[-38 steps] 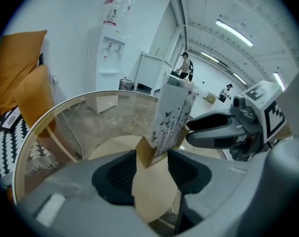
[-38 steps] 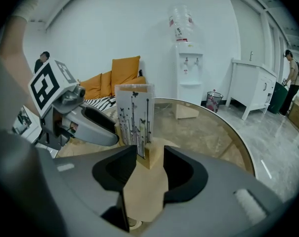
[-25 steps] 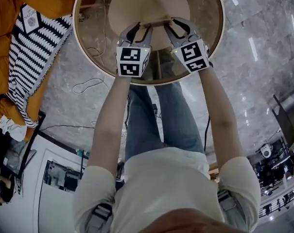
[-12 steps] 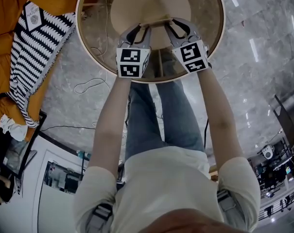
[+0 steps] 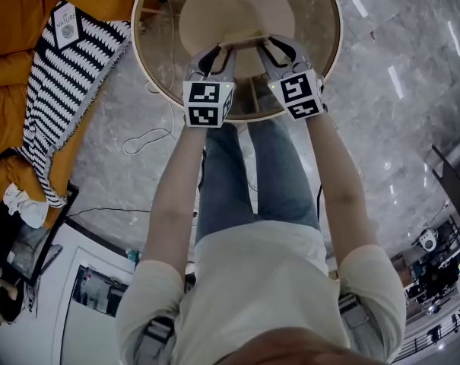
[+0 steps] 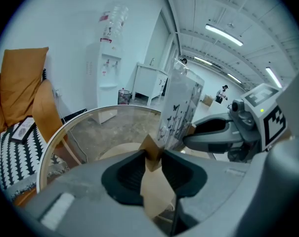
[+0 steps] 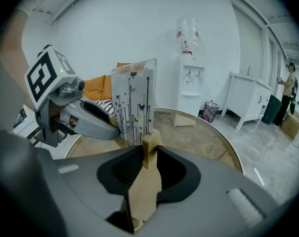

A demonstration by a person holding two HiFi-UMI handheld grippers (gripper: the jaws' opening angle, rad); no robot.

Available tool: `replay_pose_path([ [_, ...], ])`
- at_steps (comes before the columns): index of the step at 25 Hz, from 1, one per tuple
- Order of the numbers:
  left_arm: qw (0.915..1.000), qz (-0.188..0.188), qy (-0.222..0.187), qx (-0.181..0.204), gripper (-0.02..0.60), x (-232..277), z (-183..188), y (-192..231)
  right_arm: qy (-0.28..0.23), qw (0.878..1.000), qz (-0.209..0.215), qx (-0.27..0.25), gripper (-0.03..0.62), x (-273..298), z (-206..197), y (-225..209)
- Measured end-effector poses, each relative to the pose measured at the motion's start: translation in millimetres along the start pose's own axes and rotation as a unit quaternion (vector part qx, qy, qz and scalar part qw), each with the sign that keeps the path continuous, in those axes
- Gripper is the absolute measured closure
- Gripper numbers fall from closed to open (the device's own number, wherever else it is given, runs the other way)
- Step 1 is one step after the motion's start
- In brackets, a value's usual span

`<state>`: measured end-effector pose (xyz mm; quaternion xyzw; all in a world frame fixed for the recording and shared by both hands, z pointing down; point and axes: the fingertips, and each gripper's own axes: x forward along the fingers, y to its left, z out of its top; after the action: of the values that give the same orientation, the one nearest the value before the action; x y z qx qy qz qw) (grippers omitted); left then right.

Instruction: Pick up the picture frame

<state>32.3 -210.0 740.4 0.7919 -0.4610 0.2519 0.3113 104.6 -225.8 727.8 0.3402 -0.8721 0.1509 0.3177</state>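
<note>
Head view shows the picture frame [image 5: 242,41] held over a round glass table [image 5: 313,29], seen edge-on as a thin wooden strip between the two tools. Both gripper views show it better: a clear upright panel [image 7: 134,100] printed with dark stems and butterflies, set in a pale wooden base.

The left gripper [image 5: 217,55] has its jaws clamped on one end of that base, with the wood wedged between the black pads [image 6: 134,174]. The right gripper [image 5: 279,50] is clamped on the other end in the same way, and the base stands up straight between its pads [image 7: 171,172]. Each tool shows in the other's view, beside the panel. From these pictures I cannot tell whether the base touches the glass.

Under the glass sits a round wooden shelf [image 5: 230,10]. On the stone floor beside the table lies a loose cable [image 5: 147,139]. Further left, a black-and-white striped blanket [image 5: 70,74] is draped on an orange sofa [image 5: 17,21]. Against the far white wall stand a water dispenser [image 7: 191,78] and a white cabinet [image 7: 248,100].
</note>
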Motion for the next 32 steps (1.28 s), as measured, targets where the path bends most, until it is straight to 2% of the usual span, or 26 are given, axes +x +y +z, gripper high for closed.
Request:
replay_pose_path([
  [11,0.9996,-0.021,-0.021,0.001,0.476,-98,14,-22,-0.024,0.999,-0.036,0.002,0.508,-73,46,61],
  [23,0.9974,-0.048,-0.049,0.020,0.477,-213,31,-46,-0.056,0.995,-0.081,0.003,0.510,-157,100,135],
  [32,0.9957,-0.070,-0.055,0.024,0.479,-283,28,-66,-0.071,0.992,-0.102,0.012,0.511,-211,120,185],
])
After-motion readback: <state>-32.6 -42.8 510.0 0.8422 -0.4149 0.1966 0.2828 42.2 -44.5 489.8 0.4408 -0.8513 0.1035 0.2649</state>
